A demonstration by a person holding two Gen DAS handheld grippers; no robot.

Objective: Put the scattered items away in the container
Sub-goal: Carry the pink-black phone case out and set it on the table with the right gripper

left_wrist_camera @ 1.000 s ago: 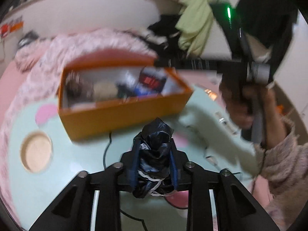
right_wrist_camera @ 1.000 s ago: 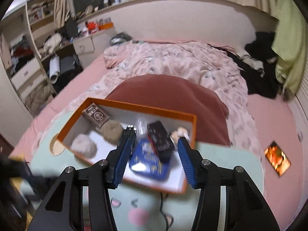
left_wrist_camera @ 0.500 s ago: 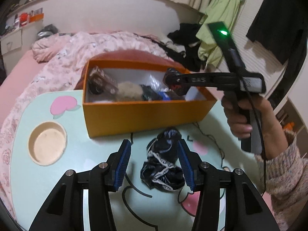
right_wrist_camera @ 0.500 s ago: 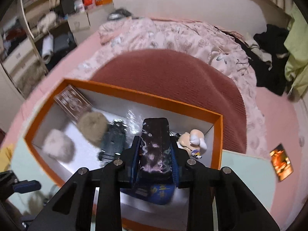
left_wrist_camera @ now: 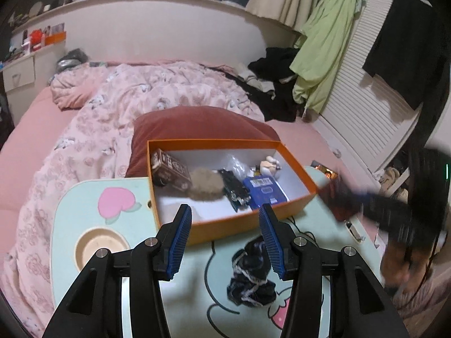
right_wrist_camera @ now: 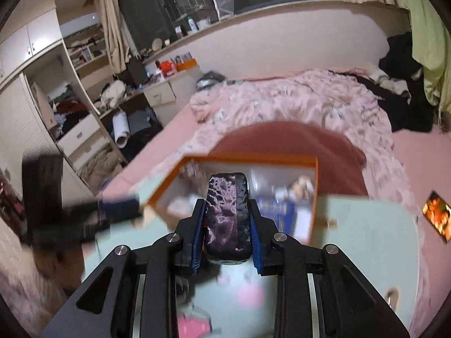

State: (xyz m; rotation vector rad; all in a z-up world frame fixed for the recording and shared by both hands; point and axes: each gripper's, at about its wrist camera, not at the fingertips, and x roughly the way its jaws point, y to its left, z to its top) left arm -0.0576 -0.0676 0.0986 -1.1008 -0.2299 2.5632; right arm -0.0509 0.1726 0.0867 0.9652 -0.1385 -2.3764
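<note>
An orange box (left_wrist_camera: 242,219) stands on the mint-green lap table (left_wrist_camera: 84,214) and holds a brown carton, a fluffy ball, a dark item, a blue pack and a small figure. A black scrunchie with white trim (left_wrist_camera: 251,276) lies on the table in front of the box. My left gripper (left_wrist_camera: 225,239) is open and empty, above the scrunchie and the box's near wall. My right gripper (right_wrist_camera: 227,232) is shut on a dark pouch with a pink pattern (right_wrist_camera: 227,219), held near the box (right_wrist_camera: 310,222). It shows blurred at the right of the left wrist view (left_wrist_camera: 394,214).
The table has a round cup recess (left_wrist_camera: 100,249) at its left and a black cable (left_wrist_camera: 307,233) on top. A maroon cushion (left_wrist_camera: 203,124) and a pink quilt (left_wrist_camera: 118,107) lie behind the box. A small picture card (right_wrist_camera: 437,215) lies on the bed.
My left gripper let go of the scrunchie, opened and rose. My right gripper closed on the dark pouch in the box and has pulled back from it with the pouch held.
</note>
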